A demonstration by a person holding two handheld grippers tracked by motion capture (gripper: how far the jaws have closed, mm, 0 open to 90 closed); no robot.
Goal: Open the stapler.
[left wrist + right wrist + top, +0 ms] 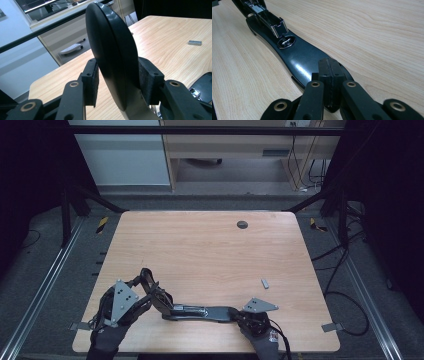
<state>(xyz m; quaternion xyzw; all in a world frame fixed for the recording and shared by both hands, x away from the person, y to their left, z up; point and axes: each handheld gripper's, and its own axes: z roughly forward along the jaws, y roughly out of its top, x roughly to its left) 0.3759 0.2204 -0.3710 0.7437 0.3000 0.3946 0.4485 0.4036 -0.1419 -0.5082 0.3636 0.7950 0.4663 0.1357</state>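
Note:
A black stapler (200,312) lies opened out near the table's front edge, its base flat on the wood. In the right gripper view the metal staple channel (265,18) and the base (297,56) run away from me. My left gripper (159,299) is shut on the stapler's raised black lid (110,55), which stands on edge between the pads (150,77). My right gripper (234,313) is shut, pads together, its tips (331,72) resting on the near end of the base. A small grey strip of staples (265,283) lies on the table to the right, also seen as the strip of staples (194,42).
The wooden table (210,245) has a dark round grommet (242,224) near its far edge. Metal rails and cables run along both sides on the floor. A cabinet and a desk stand beyond the table.

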